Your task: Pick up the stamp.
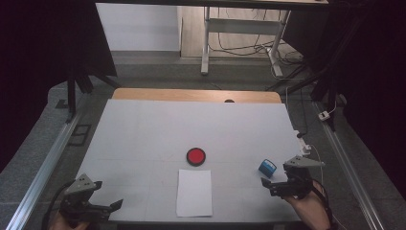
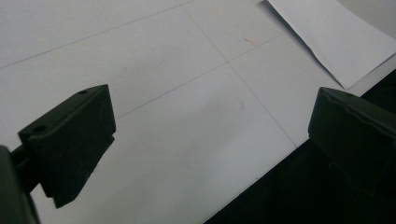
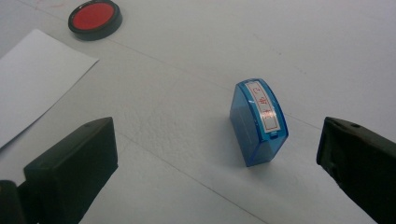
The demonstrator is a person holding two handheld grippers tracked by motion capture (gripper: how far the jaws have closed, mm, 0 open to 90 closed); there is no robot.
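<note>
At lower right, the right gripper (image 1: 276, 182) lies low, jaws wide, just below the blue stamp (image 1: 267, 167). At lower left, the left gripper (image 1: 106, 195) gapes wide over the table (image 1: 143, 129) near its front edge; bare surface lies between them around the paper (image 1: 194, 192).

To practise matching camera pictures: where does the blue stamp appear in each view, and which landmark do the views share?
High view: the blue stamp stands at right of centre, just ahead of the right gripper.
Left gripper view: not in it.
Right gripper view: right of centre, between the open jaws, untouched.
Shared landmark: the white paper sheet.
</note>
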